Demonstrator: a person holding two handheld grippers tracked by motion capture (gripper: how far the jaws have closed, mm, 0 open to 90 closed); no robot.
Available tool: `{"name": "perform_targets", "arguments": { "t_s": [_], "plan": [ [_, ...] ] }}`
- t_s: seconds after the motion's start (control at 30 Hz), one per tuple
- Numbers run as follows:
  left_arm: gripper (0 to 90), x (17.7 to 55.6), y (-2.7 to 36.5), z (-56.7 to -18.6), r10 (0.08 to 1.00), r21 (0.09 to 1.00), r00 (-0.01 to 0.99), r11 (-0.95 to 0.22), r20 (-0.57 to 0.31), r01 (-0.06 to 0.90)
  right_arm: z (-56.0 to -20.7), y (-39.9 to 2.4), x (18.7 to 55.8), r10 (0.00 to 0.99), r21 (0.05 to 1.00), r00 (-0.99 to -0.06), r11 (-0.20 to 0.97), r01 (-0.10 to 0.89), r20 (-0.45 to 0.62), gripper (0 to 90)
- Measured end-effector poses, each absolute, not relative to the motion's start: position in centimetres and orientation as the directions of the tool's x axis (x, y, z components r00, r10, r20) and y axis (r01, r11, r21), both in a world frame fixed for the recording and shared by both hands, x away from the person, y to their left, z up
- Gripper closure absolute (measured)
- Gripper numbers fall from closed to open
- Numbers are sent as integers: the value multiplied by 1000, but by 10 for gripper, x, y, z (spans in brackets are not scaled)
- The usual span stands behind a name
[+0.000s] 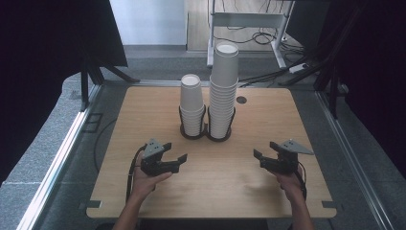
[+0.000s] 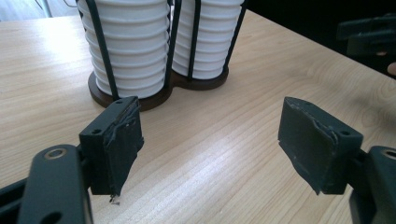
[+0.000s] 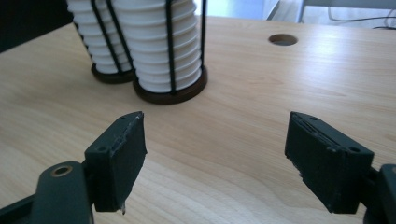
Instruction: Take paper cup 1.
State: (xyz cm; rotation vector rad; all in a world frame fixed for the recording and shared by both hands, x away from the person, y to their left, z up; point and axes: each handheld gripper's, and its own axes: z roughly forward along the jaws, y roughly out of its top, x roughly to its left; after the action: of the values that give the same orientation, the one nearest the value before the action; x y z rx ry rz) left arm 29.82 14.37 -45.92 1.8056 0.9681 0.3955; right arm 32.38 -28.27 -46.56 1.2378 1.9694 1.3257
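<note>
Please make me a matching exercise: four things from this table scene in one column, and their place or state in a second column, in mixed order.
1. taller cup stack
2. shorter cup stack
3. left gripper
4. round hole

a. jaws open, nothing between them
b. in the table, right of the cup holder
c. right ring of the cup holder
d. left ring of the cup holder

Pairs: 1-c, 2-d, 3-a, 4-b

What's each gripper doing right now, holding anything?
Left gripper: open, nothing between the jaws.
Right gripper: open, nothing between the jaws.
</note>
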Motion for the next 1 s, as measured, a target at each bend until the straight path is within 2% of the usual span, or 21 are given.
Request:
{"name": "perform_targets", "arguments": {
  "t_s": [0.37,0.7,1.0],
  "plan": [
    [225,295,144,-458,735,882,657,-184,-169,433,-463,-288,321,872,902,-481,129,413,96,218],
    [229,292,151,-454,751,884,642,-188,-152,429,-460,-268,319,834,903,-547,175,392,76,240],
    [219,293,161,-449,753,890,633,-152,-178,431,-457,-259,319,793,918,-598,140,371,121,281]
  ]
}}
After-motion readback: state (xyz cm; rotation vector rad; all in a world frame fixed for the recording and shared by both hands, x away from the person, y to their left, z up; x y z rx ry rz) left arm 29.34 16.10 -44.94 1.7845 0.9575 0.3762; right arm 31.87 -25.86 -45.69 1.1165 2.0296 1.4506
